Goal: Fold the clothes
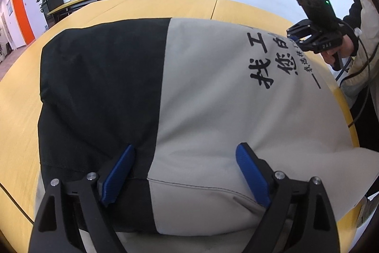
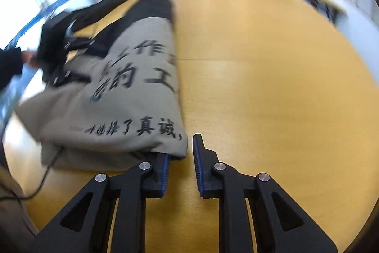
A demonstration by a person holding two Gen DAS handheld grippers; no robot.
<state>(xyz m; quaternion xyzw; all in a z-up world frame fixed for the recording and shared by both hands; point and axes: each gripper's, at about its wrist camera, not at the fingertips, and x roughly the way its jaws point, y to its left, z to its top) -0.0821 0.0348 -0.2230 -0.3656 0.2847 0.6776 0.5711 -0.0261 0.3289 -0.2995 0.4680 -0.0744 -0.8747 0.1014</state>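
While folded grey-and-black cotton garment with black printed characters lies flat on yellow wooden worktop, left tongs hover over its near edge, blue pads spread wide, nothing pinched. Right tongs sit at garment's corner, narrow gap between pads, only bare worktop in gap; left pad beside grey hem, contact unclear. Right-wrist view motion-blurred.

The garment reads "真诚"; the right gripper reads "DAS".
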